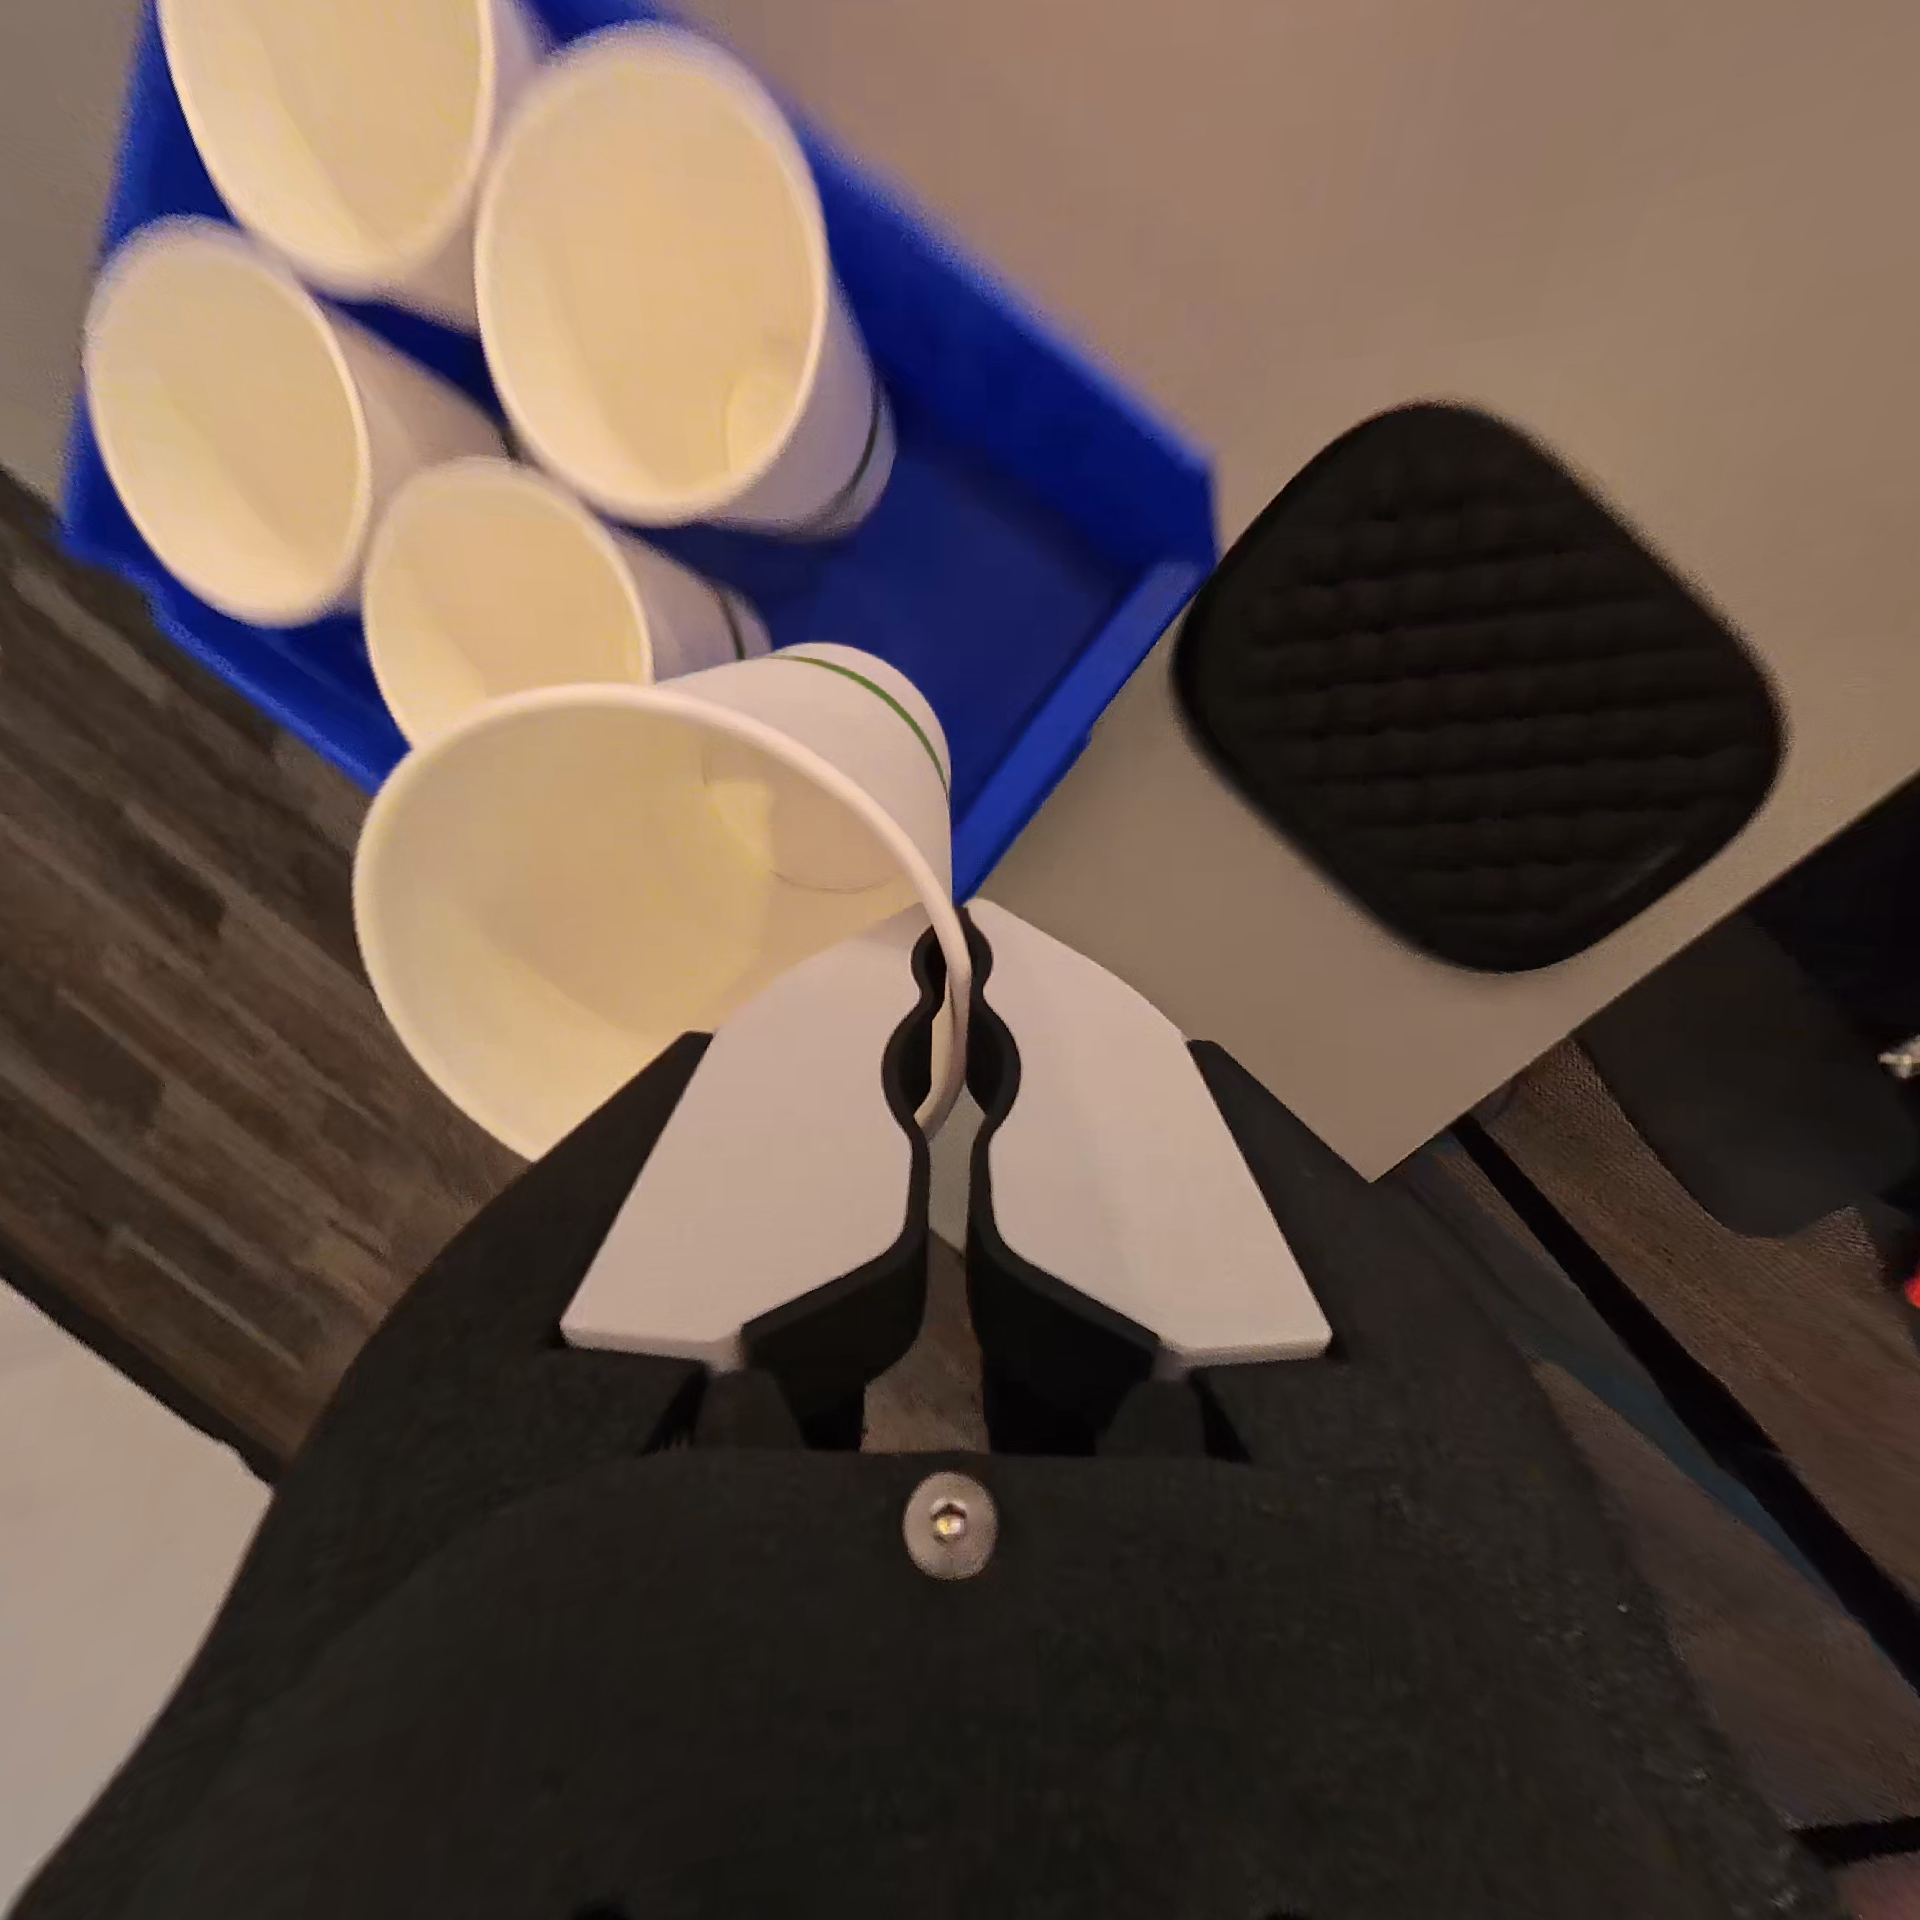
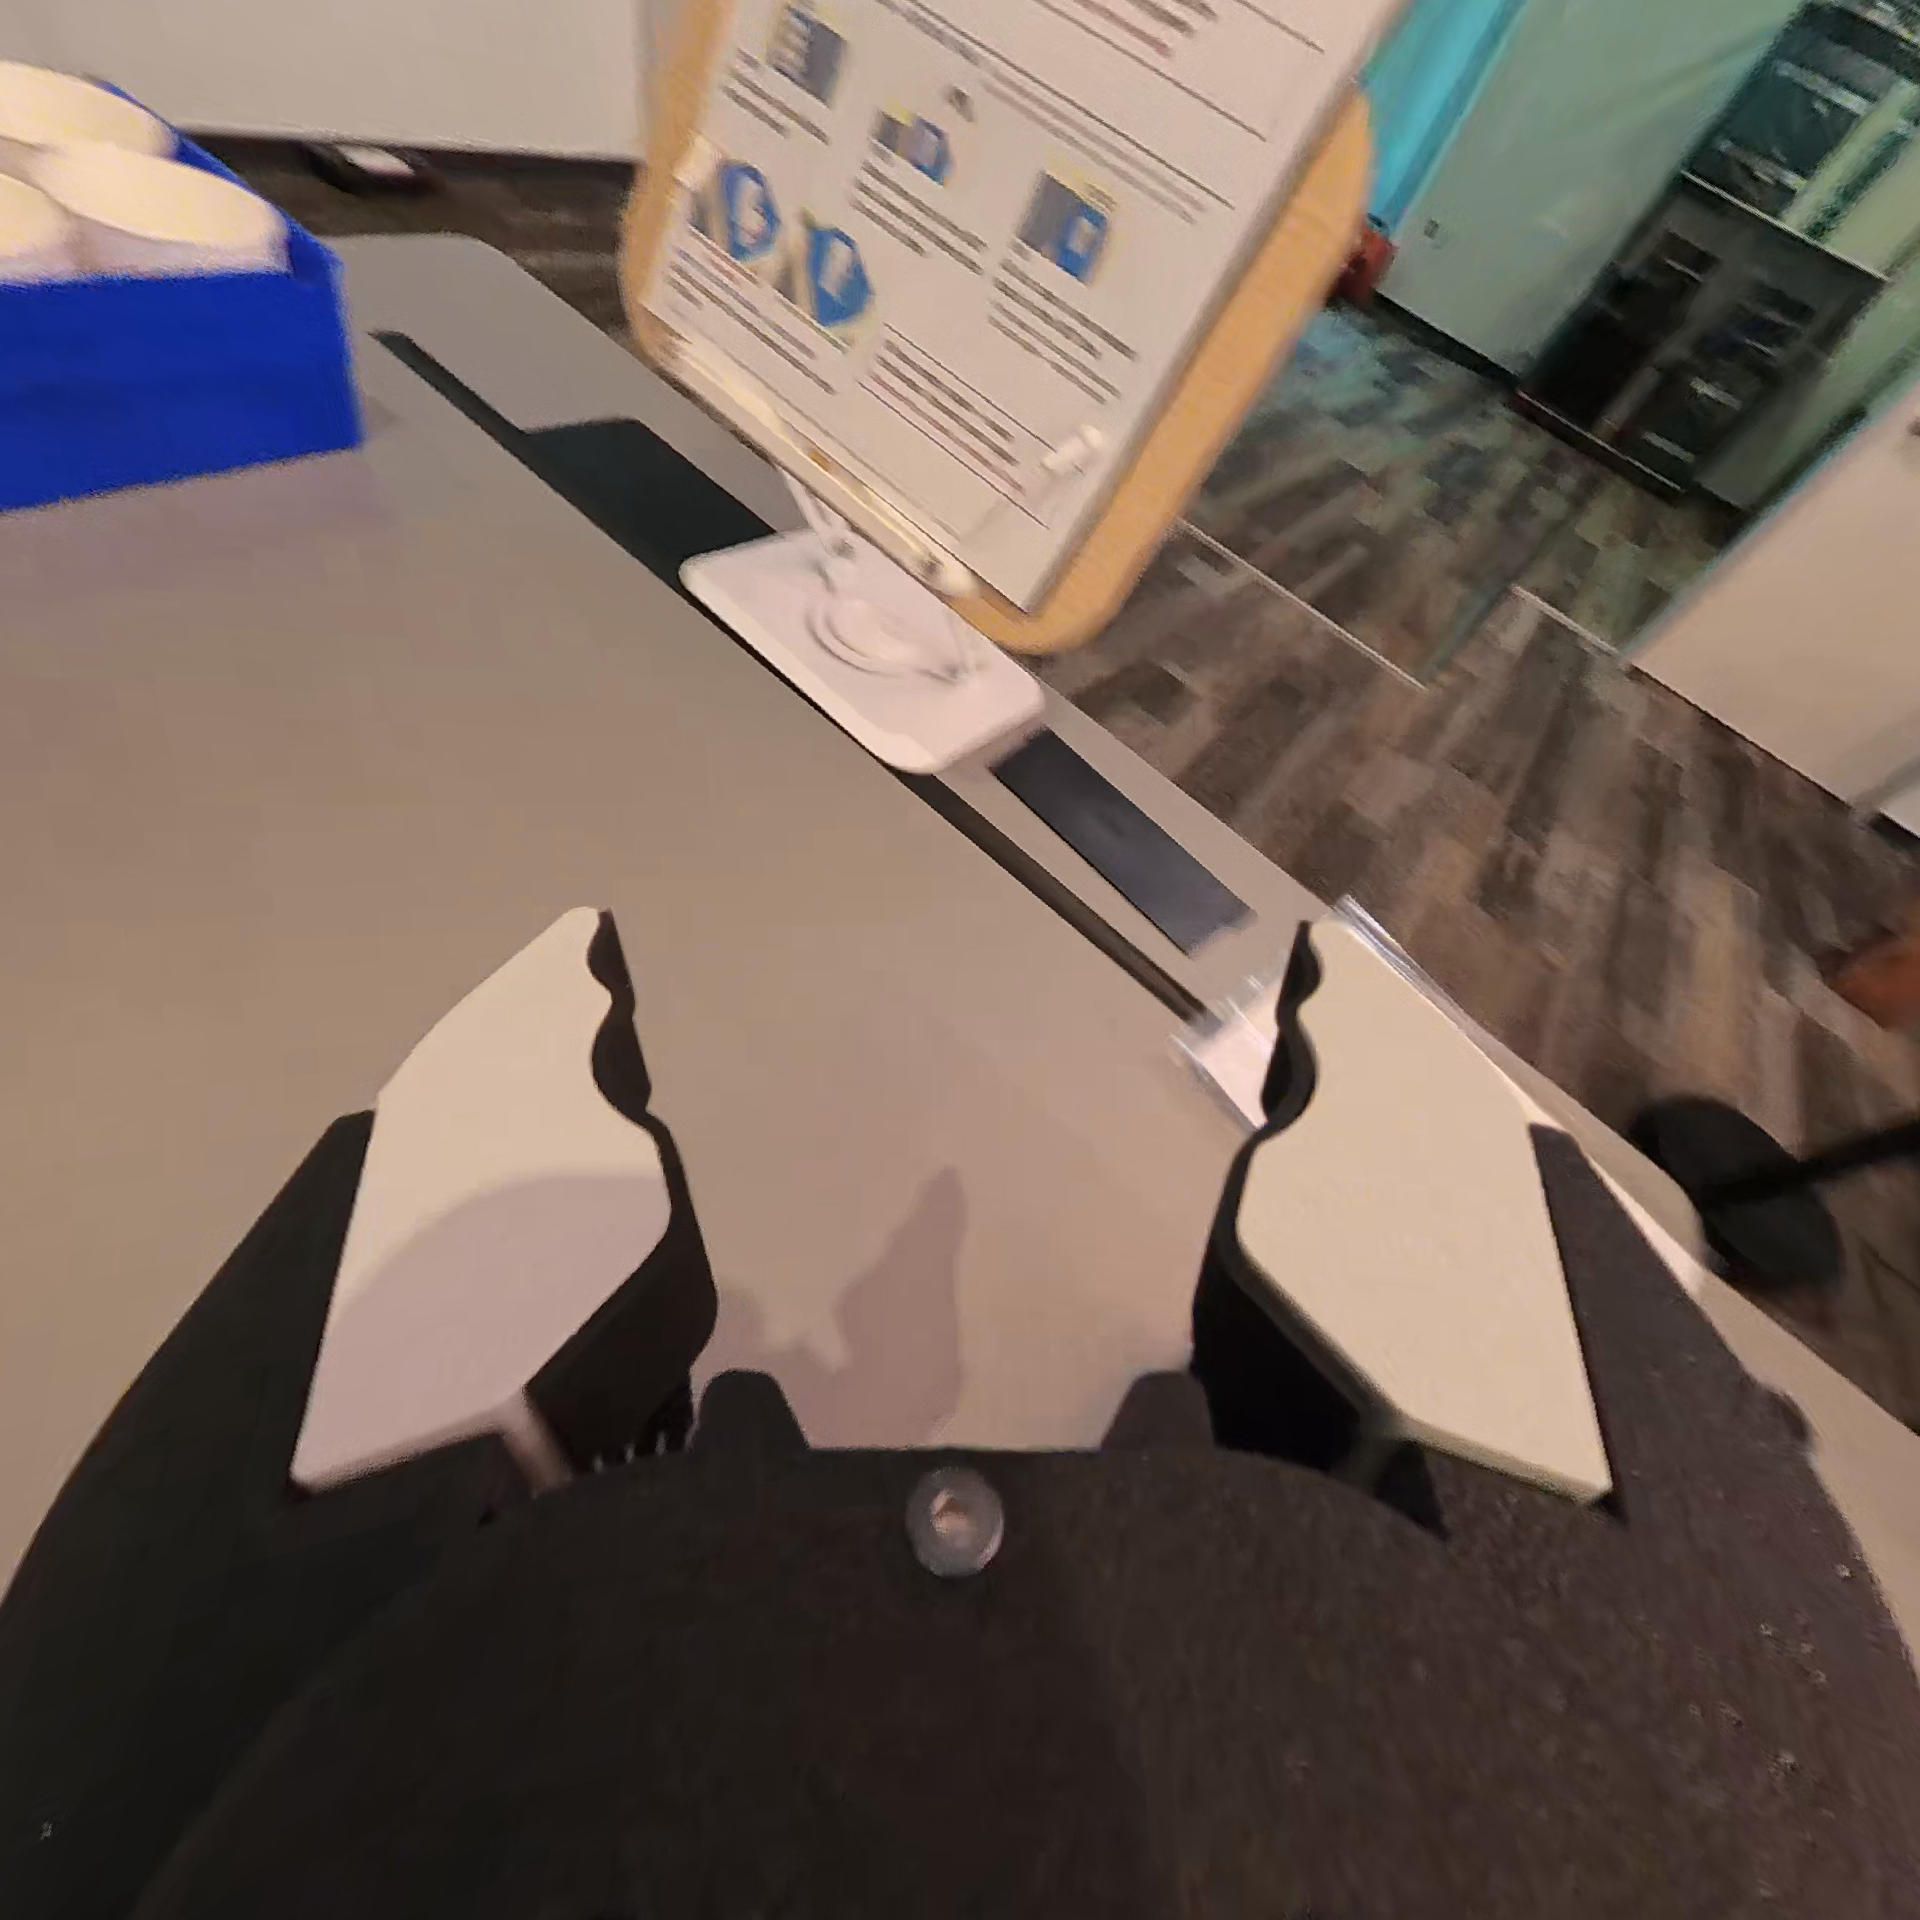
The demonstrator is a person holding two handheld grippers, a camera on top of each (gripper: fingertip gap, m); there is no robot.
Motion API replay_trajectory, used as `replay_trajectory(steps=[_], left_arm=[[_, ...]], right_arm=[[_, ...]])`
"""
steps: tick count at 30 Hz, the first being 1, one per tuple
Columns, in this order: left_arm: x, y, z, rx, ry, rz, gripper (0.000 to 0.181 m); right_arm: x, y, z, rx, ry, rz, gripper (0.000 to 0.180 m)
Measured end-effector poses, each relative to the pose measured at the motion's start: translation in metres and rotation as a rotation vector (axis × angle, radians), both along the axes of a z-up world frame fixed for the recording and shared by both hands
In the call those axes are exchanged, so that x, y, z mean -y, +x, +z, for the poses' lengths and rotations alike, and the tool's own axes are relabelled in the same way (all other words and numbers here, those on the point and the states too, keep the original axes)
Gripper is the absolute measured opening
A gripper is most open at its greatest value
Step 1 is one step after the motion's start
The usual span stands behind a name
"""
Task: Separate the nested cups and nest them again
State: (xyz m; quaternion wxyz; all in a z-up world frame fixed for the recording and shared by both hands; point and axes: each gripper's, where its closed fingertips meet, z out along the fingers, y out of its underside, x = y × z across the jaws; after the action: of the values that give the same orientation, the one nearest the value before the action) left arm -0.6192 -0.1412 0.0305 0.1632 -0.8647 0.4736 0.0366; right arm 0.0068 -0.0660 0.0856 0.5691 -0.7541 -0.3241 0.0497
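Note:
My left gripper (image 1: 951, 966) is shut on the rim of a white paper cup (image 1: 623, 883) with a green stripe and holds it in the air, mouth towards the camera, above the near edge of a blue bin (image 1: 997, 582). Several more white paper cups (image 1: 644, 281) stand in the bin beyond it. My right gripper (image 2: 951, 935) is open and empty over the grey table (image 2: 364, 779). The blue bin (image 2: 156, 384) with its white cups (image 2: 135, 197) shows at the far left of the right wrist view.
A black textured pad (image 1: 1475, 686) lies on the table right of the bin. A tan board with a printed sheet (image 2: 987, 260) stands on a white base (image 2: 873, 655) at the table's far edge. Wood-pattern floor lies beyond the table edges.

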Motion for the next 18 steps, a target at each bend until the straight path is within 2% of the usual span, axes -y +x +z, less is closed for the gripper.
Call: replay_trajectory(steps=[6, 11, 14, 18], left_arm=[[-0.002, 0.124, 0.062, 0.150, 0.089, -0.337, 0.000], [0.010, 0.226, 0.077, 0.184, 0.077, -0.618, 0.000], [0.018, 0.267, 0.075, 0.165, 0.063, -0.739, 0.000], [0.029, 0.303, 0.071, 0.150, 0.057, -0.850, 0.000]], right_arm=[[0.025, -0.145, 0.025, -0.134, -0.013, 0.449, 0.112], [0.068, -0.242, 0.037, -0.125, -0.044, 0.804, 0.111], [0.078, -0.267, 0.037, -0.087, -0.062, 0.882, 0.112], [0.079, -0.279, 0.036, -0.085, -0.104, 0.905, 0.115]])
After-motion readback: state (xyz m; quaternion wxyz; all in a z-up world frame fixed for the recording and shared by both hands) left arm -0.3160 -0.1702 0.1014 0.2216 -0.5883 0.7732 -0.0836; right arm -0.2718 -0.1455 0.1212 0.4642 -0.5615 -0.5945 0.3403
